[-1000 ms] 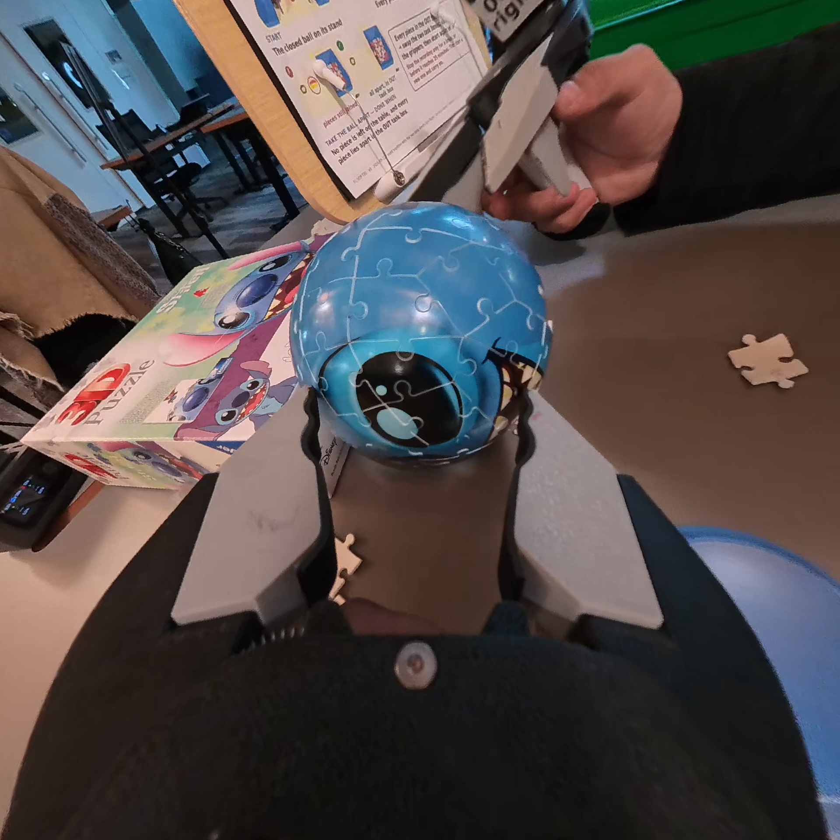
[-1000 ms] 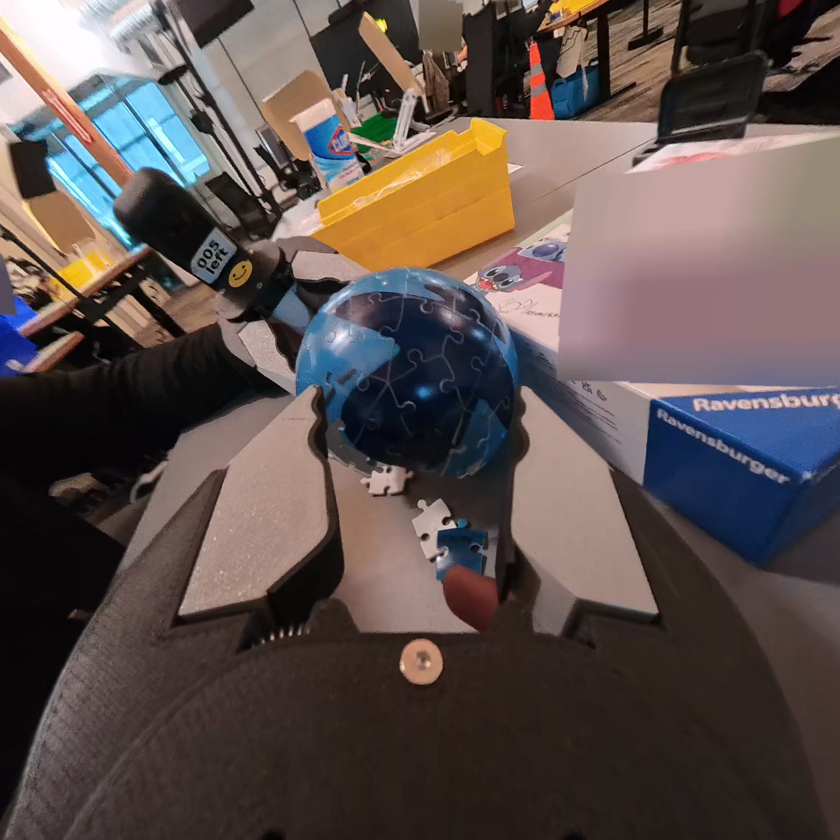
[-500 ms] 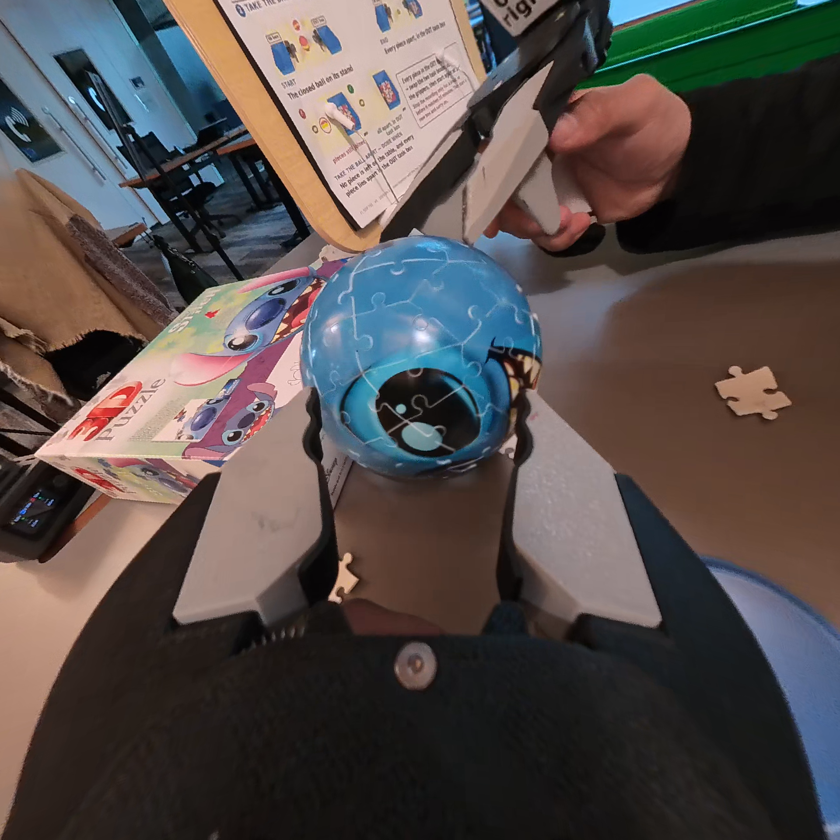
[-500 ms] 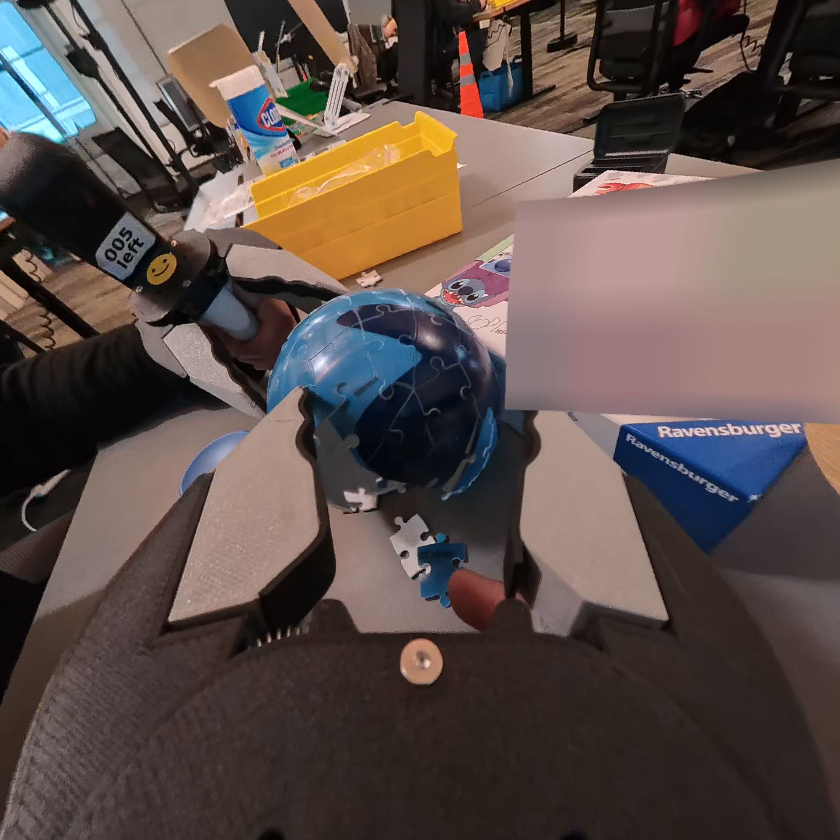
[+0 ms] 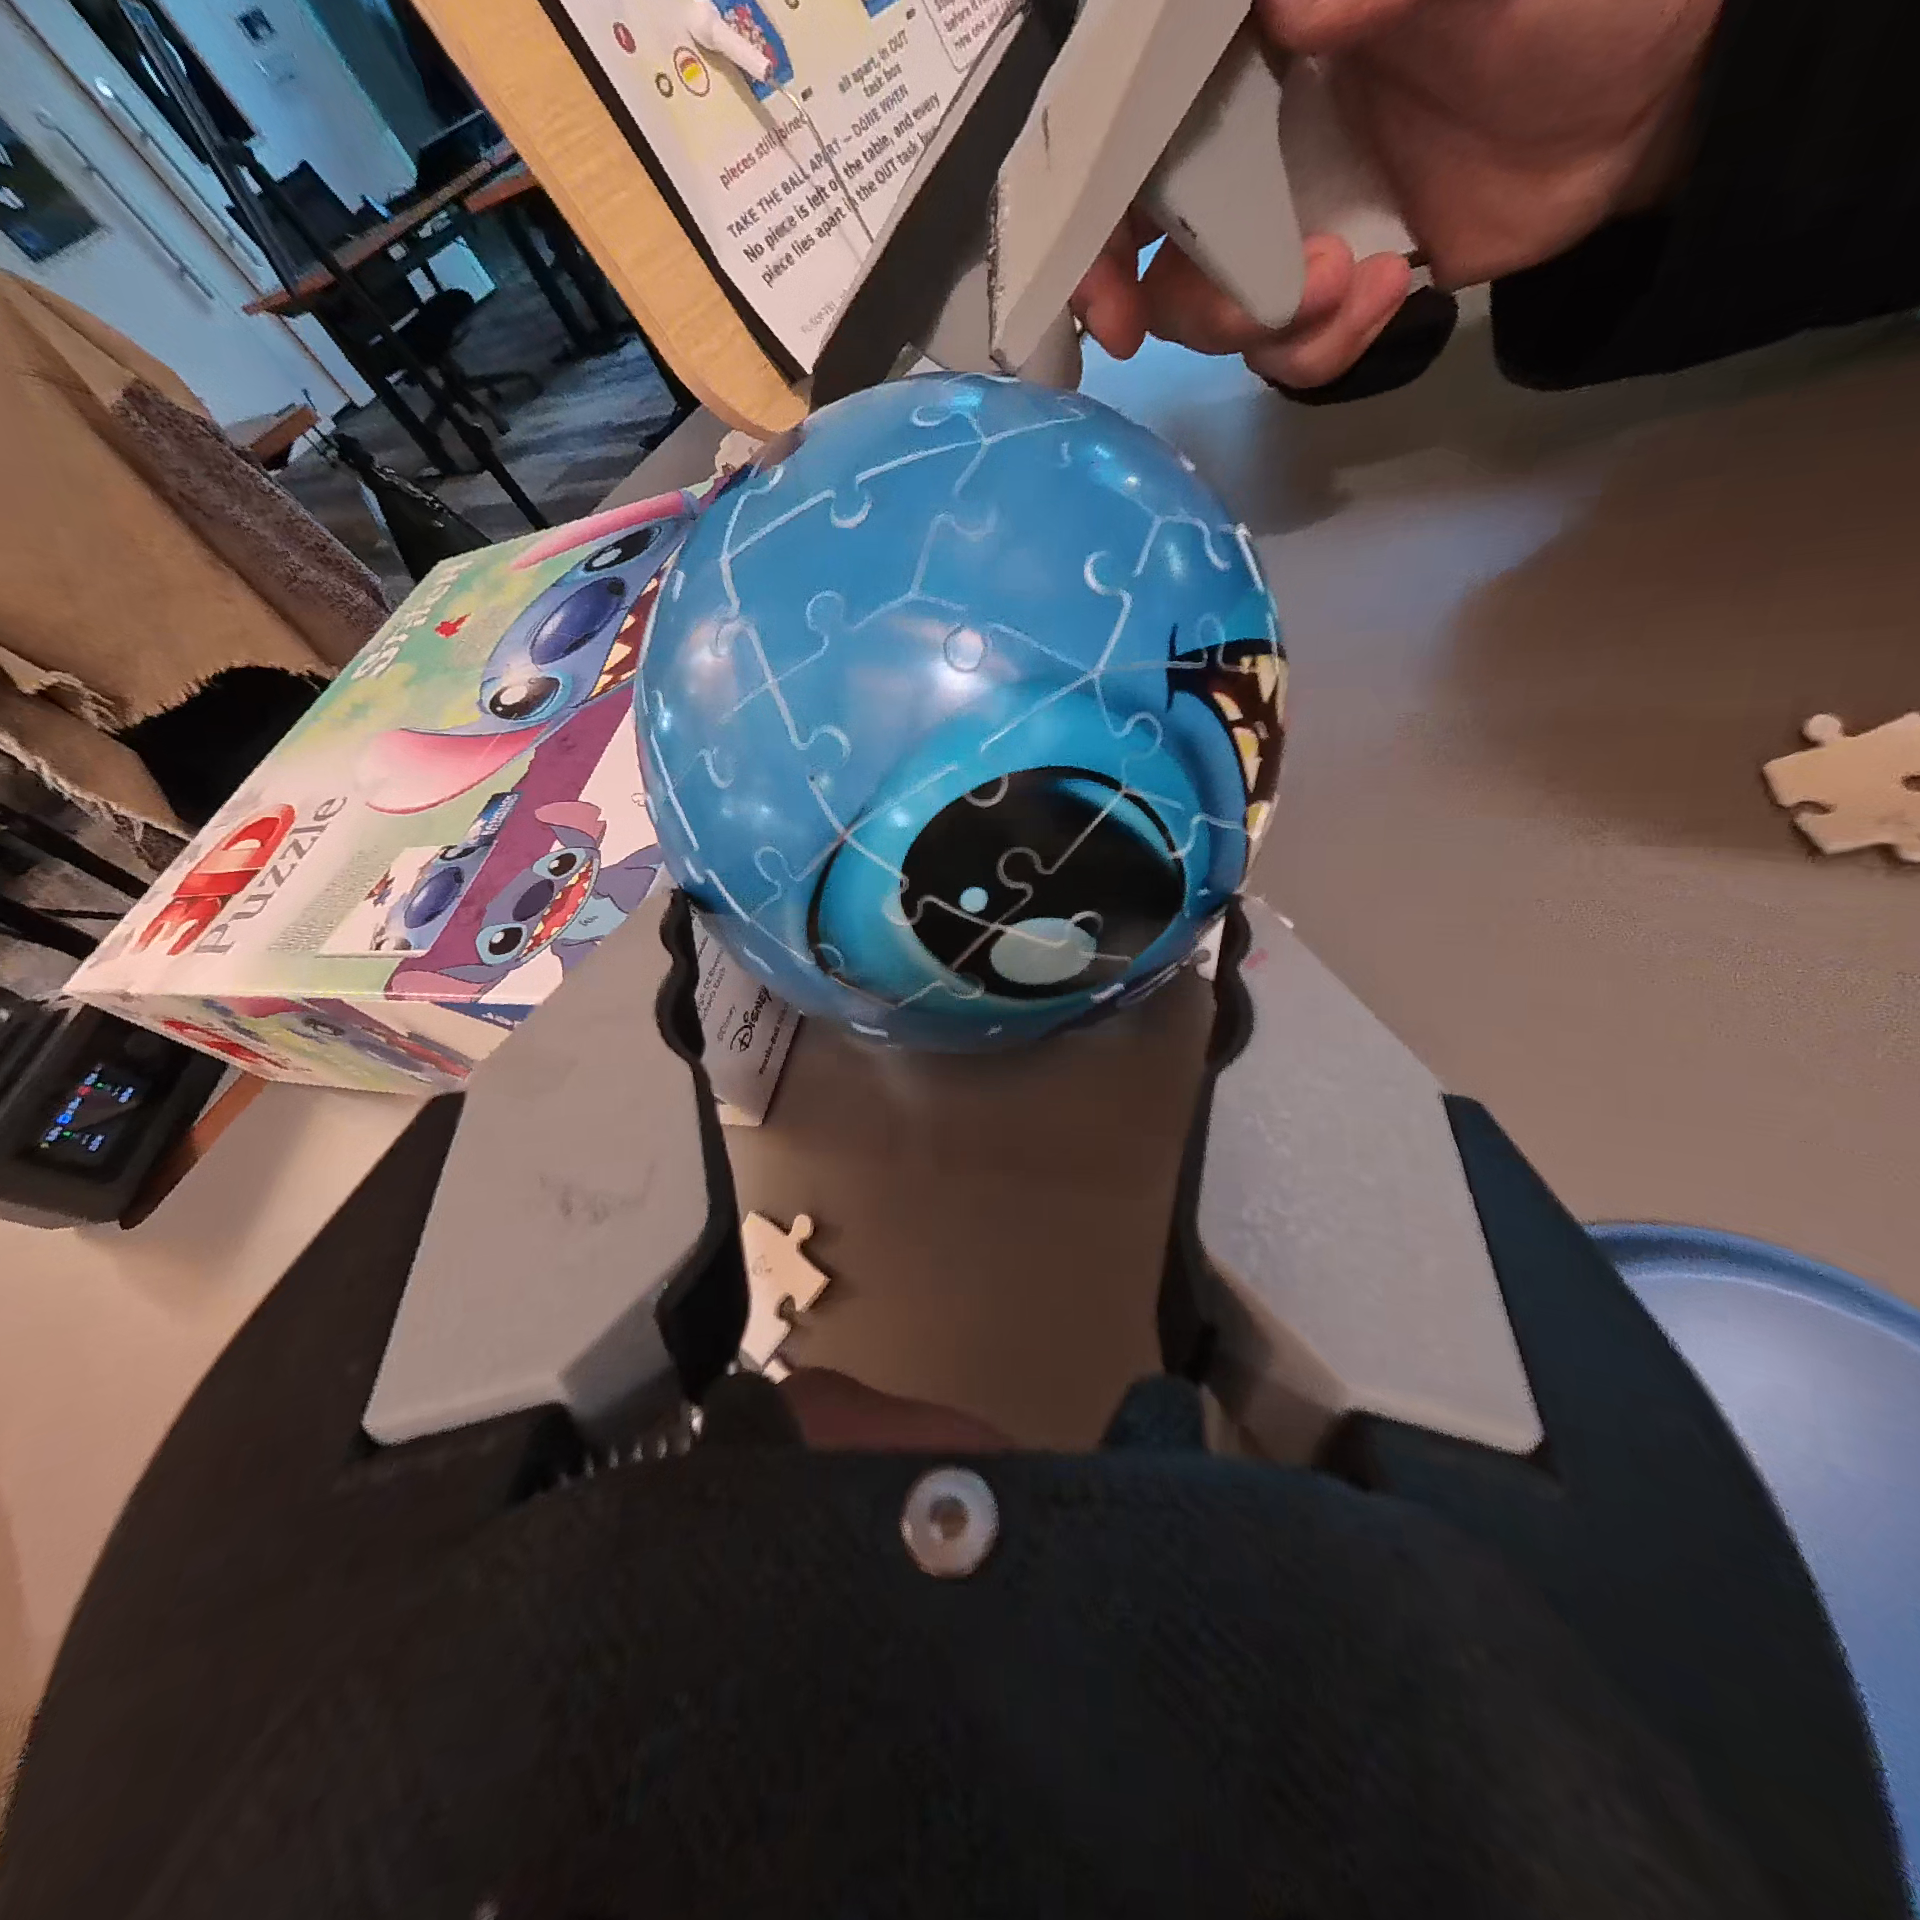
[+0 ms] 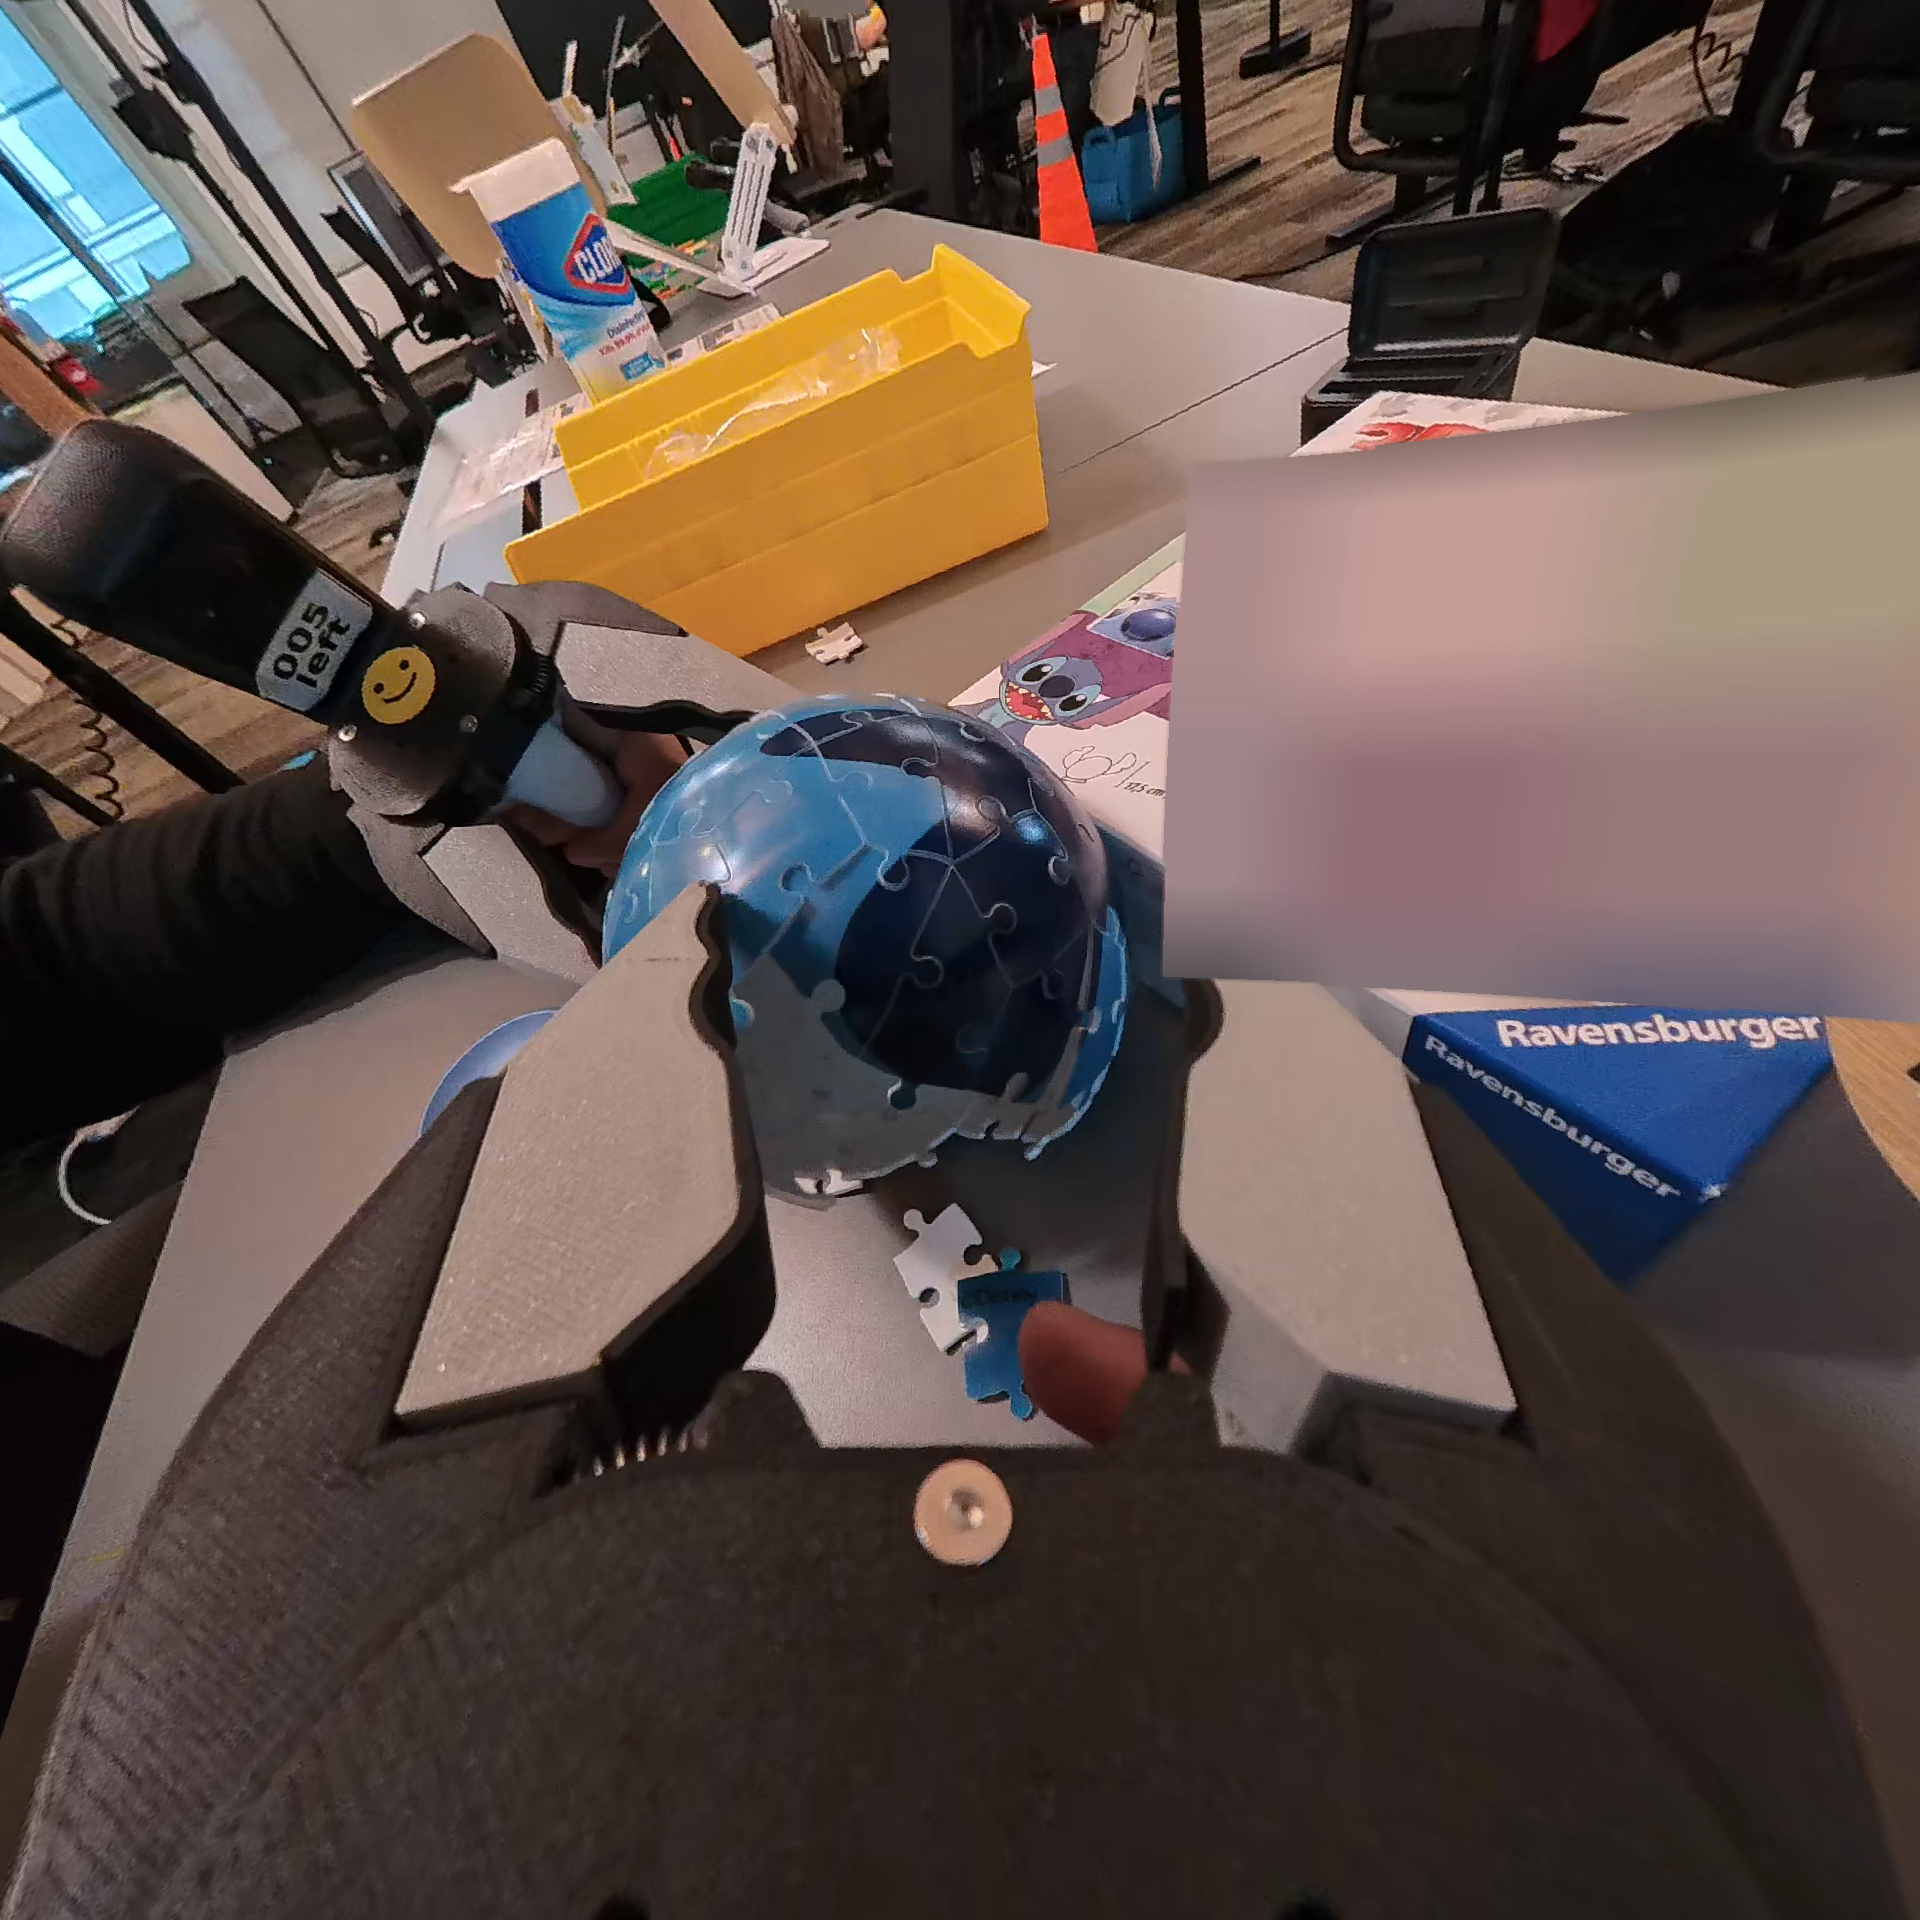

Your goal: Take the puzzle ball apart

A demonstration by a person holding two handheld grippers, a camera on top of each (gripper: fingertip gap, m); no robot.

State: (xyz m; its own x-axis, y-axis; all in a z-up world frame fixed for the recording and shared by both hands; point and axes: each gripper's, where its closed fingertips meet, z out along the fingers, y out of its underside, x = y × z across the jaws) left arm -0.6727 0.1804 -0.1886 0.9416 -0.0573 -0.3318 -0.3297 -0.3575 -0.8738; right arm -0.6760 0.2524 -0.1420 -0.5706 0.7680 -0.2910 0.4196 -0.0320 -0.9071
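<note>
The blue puzzle ball (image 5: 961, 717) sits mid-frame, pinched between the left gripper (image 5: 951, 925) fingers, with a gap of missing pieces low on its far side. The right gripper (image 6: 951, 997) is spread around the ball's open edge; whether its fingers touch is unclear. Loose pieces (image 6: 961, 1288) lie on the grey table (image 5: 1558, 935) below, the puzzle box (image 5: 384, 831) at left.

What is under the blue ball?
Under the ball on the table lie a white piece and a blue piece. The ball's open hole shows grey inside; deeper is hidden.
</note>
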